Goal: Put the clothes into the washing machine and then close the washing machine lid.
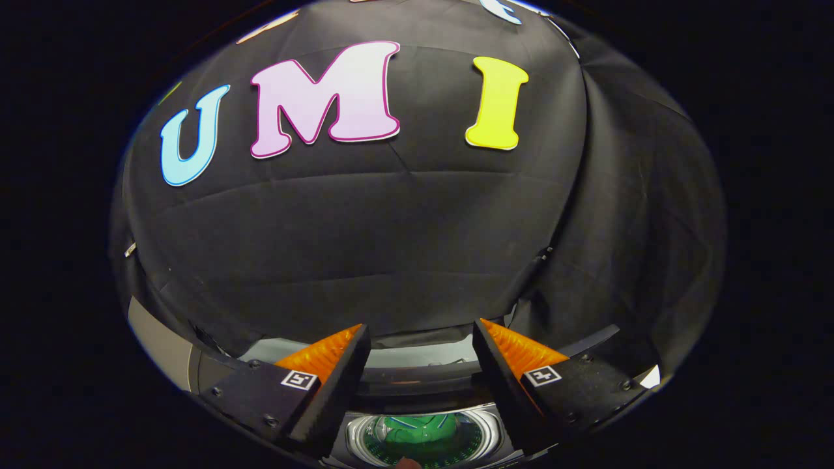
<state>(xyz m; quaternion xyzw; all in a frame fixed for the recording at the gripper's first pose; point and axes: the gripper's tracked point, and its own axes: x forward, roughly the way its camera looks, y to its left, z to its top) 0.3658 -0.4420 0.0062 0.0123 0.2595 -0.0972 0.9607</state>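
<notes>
My gripper (pixel 421 333) is open, with a wide gap between its two fingers and nothing held. It hangs above the washing machine (pixel 417 381), whose grey top runs behind the fingers. Below and between the fingers I look down into the shiny metal drum (pixel 357 435), where a green garment with pale markings (pixel 417 431) lies at the bottom. The machine's lid cannot be made out.
The black cloth wall (pixel 404 228) rises just beyond the machine and folds into a corner on the right. A grey curved edge of the machine body (pixel 153 335) shows left of the fingers. A small reddish object (pixel 408 464) peeks in below the drum.
</notes>
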